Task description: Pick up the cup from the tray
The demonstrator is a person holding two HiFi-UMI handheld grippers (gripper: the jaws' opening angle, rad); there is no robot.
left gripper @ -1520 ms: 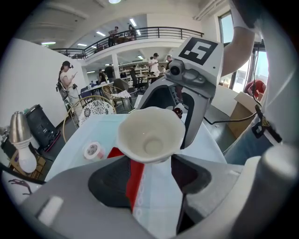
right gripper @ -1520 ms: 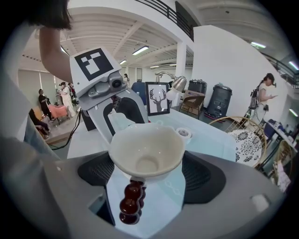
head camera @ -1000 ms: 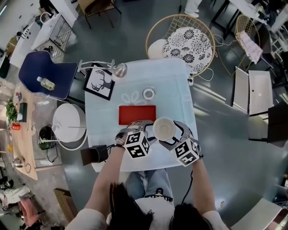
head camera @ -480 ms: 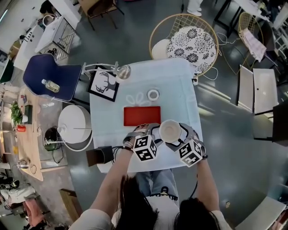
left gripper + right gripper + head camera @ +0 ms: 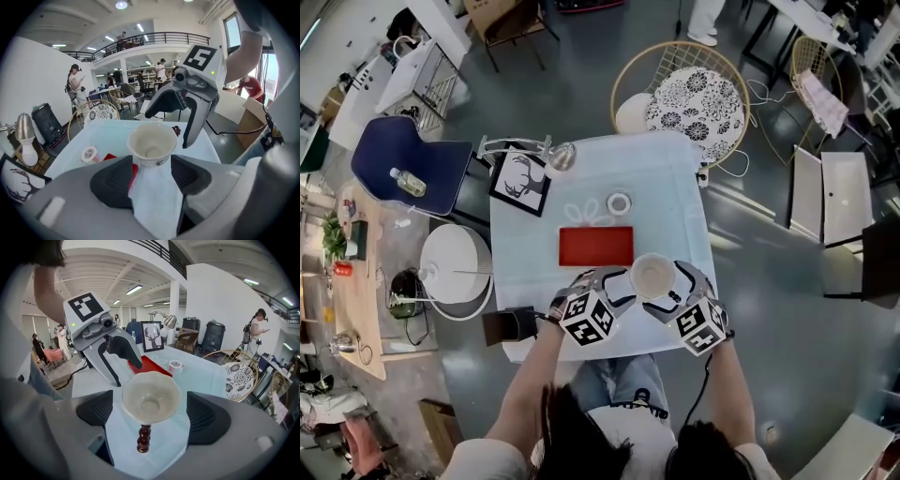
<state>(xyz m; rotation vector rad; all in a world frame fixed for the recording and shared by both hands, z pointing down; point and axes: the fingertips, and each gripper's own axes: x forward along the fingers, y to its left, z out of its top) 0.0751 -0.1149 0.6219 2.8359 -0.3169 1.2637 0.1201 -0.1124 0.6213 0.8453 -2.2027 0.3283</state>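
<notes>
Cup (image 5: 151, 401) stands upright on the bench (image 5: 675, 187), mouth up, untouched between the wide-open jaws of the right hand-held gripper (image 5: 151, 414). Its handle (image 5: 142, 439) points back along that gripper. The left hand-held gripper (image 5: 152, 173), equally wide, faces the cup. Bare bench lies ahead; the bench edge is near behind both.

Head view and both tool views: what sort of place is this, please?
Probably a large open office or lab hall with a staged home corner. A cloth-covered table and a rattan chair stand among work furniture, and a railed upper gallery runs above.
</notes>
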